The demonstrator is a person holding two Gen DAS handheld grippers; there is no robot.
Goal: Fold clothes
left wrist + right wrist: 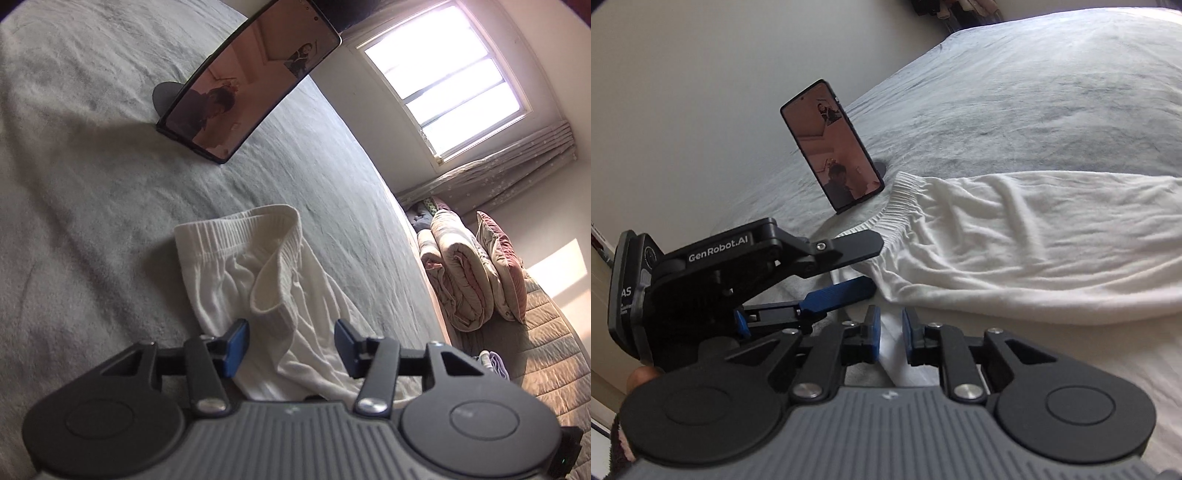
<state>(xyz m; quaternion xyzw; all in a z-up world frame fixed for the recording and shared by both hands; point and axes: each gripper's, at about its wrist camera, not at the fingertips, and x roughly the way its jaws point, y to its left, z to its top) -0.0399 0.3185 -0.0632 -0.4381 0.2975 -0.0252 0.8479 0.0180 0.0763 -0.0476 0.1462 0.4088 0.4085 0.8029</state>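
Lay rumpled on grey bedspread [92, 184]: white ribbed-waistband trousers [236, 266]. Left gripper [291, 341] spread wide at waistband; right gripper [888, 332] narrowed, apparently empty. Likely required: waistband grasp.

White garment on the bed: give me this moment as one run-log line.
garment: white ribbed-waistband garment unfolded on grey bed cover | left gripper: open, over waistband | right gripper: slightly open, straddling fabric edge | phone: propped upright

Left tongs [291, 345] spread wide above white garment [273, 291] on grey bedspread [92, 203]; phone [251, 77] propped beyond.
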